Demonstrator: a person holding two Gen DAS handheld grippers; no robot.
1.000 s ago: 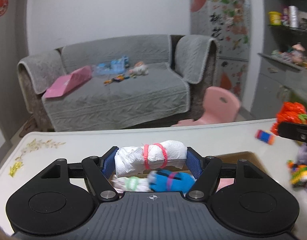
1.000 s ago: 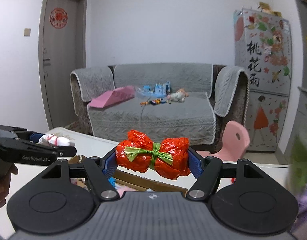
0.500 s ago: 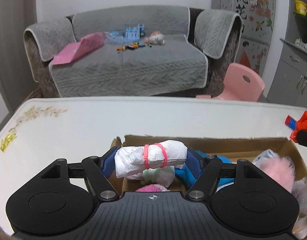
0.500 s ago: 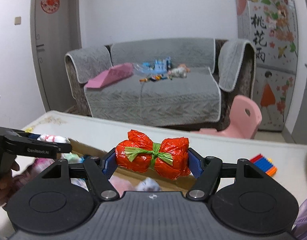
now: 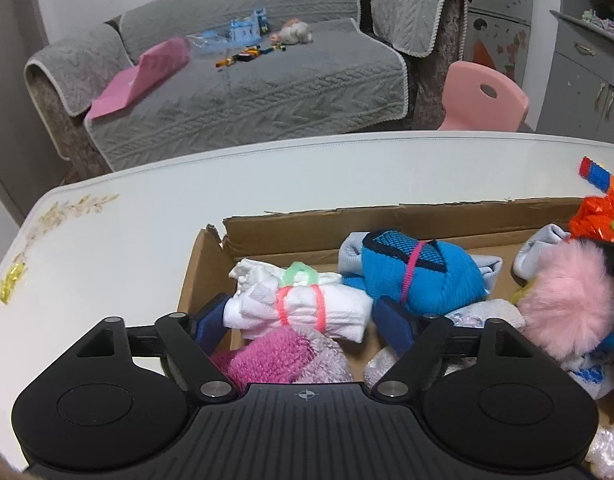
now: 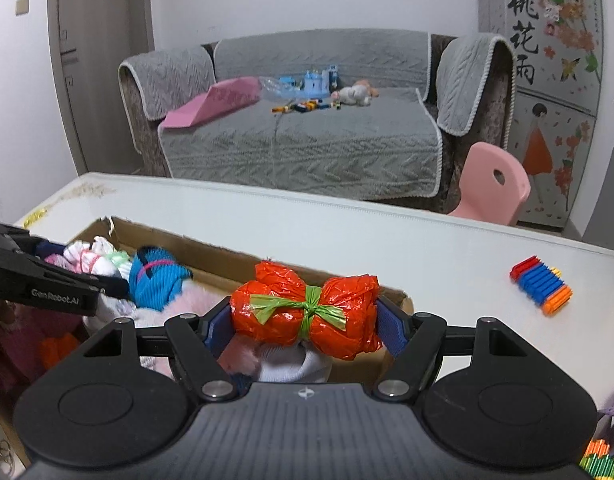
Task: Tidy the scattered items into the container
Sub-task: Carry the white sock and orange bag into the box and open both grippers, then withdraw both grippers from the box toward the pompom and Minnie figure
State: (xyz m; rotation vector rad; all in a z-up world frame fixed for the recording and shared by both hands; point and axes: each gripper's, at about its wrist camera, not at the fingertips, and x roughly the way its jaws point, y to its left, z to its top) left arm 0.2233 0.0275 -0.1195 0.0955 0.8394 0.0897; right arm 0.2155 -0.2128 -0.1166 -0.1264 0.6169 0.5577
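An open cardboard box holds several soft bundles, among them a blue sock roll and a pink fluffy item. My left gripper hangs inside the box's left end and its jaws are opening. A white cloth roll with pink bands lies between them on the pile, with a gap at the right pad. My right gripper is over the box's right end. It holds a red plastic bundle tied with green by its ends, and its jaws are starting to open.
A strip of red, blue and orange blocks lies on the white table right of the box. More colourful pieces sit at the near right. Beyond the table stand a grey sofa and a pink chair.
Both grippers have sunk and tipped down toward the box. The left jaws have widened, and the white roll now rests on the pile with a gap at the right pad. The red bundle stays gripped.
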